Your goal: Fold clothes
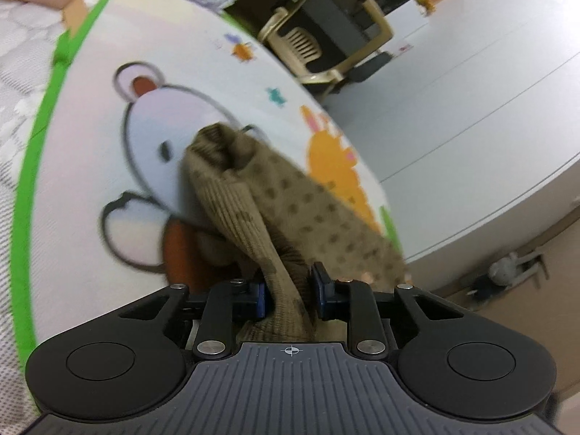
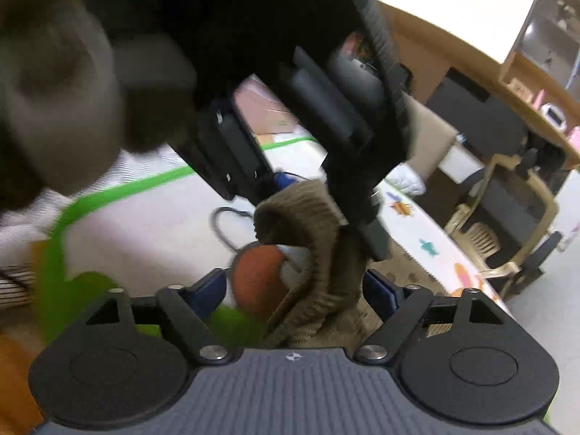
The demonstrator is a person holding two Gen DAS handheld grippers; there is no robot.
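Observation:
A brown knit garment (image 1: 253, 195) with a ribbed band and dark dots hangs over a cartoon play mat (image 1: 90, 137). My left gripper (image 1: 290, 291) is shut on the garment's ribbed edge, which bunches between the blue pads. In the right wrist view the same garment (image 2: 315, 253) loops up between my right gripper's (image 2: 295, 290) wide-apart blue pads; the fingers stand open around the cloth. The left gripper's black body (image 2: 308, 90) fills the top of that view, just above the garment's ribbed band.
The mat has a green border (image 1: 32, 166) and lies on a quilted mattress (image 1: 14, 83). A tan chair (image 1: 326, 40) stands past the mat on the pale floor (image 1: 471, 90); it also shows in the right wrist view (image 2: 507, 224). A wooden shelf (image 2: 536, 83) stands behind.

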